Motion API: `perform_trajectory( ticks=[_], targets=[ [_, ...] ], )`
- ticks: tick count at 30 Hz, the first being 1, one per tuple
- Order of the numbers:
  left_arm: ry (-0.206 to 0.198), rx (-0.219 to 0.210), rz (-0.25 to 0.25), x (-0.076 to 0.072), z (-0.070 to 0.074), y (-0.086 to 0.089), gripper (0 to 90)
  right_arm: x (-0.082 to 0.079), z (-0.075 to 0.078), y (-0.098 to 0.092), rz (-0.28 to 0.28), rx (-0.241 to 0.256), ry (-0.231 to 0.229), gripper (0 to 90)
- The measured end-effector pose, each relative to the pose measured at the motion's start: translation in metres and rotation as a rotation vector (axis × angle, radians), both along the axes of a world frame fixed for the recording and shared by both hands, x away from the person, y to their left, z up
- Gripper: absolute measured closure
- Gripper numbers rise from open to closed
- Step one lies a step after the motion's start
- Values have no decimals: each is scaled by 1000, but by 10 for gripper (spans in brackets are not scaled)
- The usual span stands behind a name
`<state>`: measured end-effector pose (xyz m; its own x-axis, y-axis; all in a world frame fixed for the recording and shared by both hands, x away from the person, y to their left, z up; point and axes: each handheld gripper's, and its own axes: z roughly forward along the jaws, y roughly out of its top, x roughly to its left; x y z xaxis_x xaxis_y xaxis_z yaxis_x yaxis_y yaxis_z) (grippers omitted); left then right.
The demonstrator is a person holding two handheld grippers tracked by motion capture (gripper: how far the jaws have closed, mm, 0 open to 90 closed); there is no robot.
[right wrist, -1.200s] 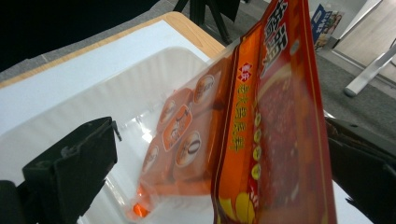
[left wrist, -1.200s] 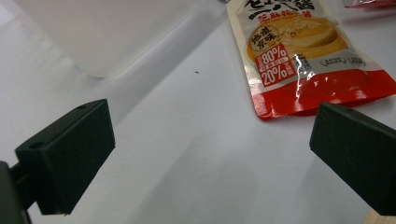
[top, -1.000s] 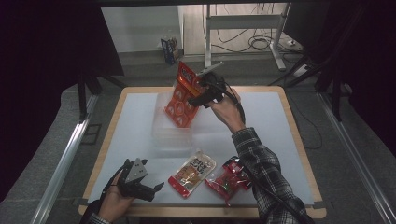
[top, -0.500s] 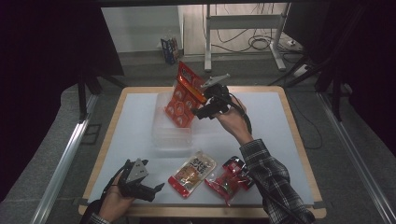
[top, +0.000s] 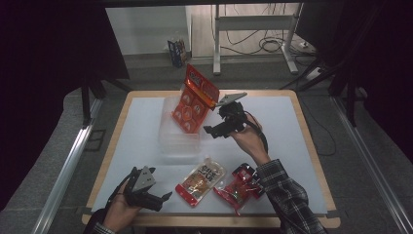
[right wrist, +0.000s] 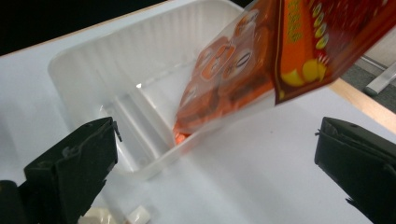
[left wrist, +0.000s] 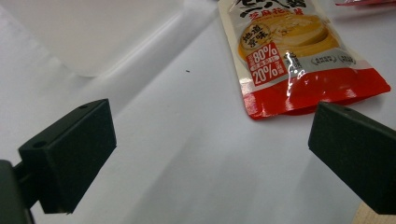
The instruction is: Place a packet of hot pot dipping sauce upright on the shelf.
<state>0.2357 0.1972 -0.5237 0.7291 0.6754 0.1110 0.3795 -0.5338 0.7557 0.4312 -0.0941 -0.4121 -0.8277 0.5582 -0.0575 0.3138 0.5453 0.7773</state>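
– Right gripper [top: 214, 127]?
– Jaws spread wide, gripping nothing. The orange snack bag [top: 194, 100] leans just ahead of it, its bottom inside the clear plastic tray [top: 179, 142], its top tilted out over the rim toward the gripper
– Left gripper [top: 158, 197]?
– Also released, resting low on the white mat [top: 141, 126]. The red-edged sauce pouch [left wrist: 289, 51] lies flat just beyond its right jaw, the tray farther ahead

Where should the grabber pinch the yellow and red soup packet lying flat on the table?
Probably the red bottom edge of the soup packet, nearest the left gripper. It lies flat on the white mat, so slide one jaw low under that thin sealed edge, coming from the person's side, and close there.
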Motion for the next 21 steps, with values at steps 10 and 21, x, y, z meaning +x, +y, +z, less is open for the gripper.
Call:
perform_trajectory(
  ticks=[10, 21],
  targets=[
    [-2, 12, -8, -1, 0, -1, 11, -17, -20, -20, -1, 42, 13, 0],
    [-2, 11, -18, -2, 1, -2, 15, -24, -37, -40, -19, 28, 30, 0]
  ],
)
